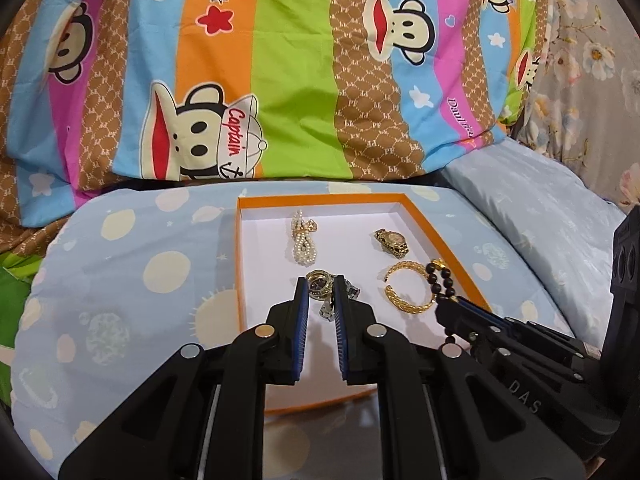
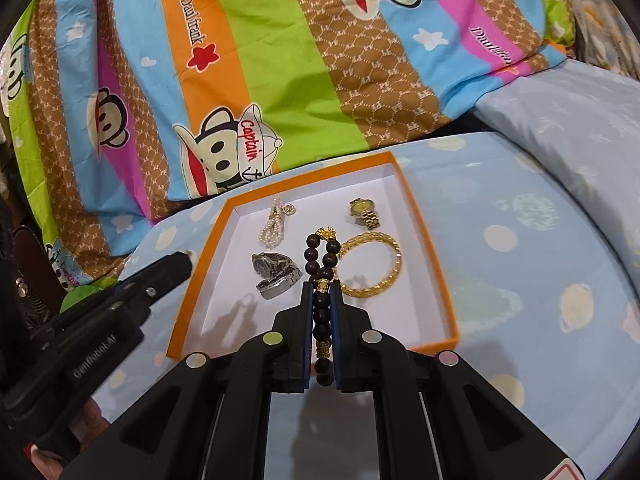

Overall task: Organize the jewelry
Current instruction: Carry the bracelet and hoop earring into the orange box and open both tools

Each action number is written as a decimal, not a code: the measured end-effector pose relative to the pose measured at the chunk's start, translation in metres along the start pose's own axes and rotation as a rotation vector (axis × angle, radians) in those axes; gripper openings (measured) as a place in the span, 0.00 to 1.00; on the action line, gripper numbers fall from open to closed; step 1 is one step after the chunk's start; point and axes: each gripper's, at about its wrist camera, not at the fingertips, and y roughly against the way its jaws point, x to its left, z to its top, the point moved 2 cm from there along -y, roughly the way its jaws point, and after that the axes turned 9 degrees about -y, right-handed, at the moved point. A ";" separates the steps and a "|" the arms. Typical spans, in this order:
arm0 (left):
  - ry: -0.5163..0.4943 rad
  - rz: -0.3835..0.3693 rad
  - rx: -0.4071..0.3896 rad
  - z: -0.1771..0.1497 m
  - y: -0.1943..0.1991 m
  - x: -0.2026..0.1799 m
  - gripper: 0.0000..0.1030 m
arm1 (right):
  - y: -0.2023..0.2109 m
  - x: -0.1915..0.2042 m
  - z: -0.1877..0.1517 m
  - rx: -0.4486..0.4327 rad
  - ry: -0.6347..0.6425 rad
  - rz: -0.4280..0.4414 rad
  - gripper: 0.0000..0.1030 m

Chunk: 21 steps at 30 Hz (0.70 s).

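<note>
Nearest, the right gripper (image 2: 321, 292) is clamped on a dark bead bracelet (image 2: 321, 264), which dangles over the near half of the orange box (image 2: 436, 264). It looks light and floppy, beads probably slick, so gripping across the strand seems safest. The left gripper (image 1: 321, 294) sits with jaws apart, nothing held, above the silver watch (image 2: 276, 274) near the box's left edge. Beside it toward the right edge lies a stiff gold bangle (image 2: 372, 264). At the far edge sit the pearl bracelet (image 2: 274, 226) and gold watch (image 2: 363, 212).
</note>
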 end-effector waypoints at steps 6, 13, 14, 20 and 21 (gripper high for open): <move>0.011 -0.006 0.034 -0.008 -0.023 0.004 0.11 | -0.024 0.001 -0.003 0.036 0.014 -0.008 0.07; 0.019 -0.014 0.058 -0.013 -0.034 0.006 0.11 | -0.035 0.007 -0.005 0.043 0.055 -0.023 0.08; 0.022 -0.013 0.061 -0.014 -0.035 0.006 0.11 | -0.036 0.009 -0.004 0.045 0.061 -0.021 0.08; 0.039 -0.003 0.072 -0.017 -0.038 0.011 0.12 | -0.036 0.013 -0.005 0.040 0.075 -0.010 0.12; 0.038 -0.003 0.073 -0.017 -0.039 0.011 0.13 | -0.035 0.012 -0.005 0.033 0.067 -0.013 0.16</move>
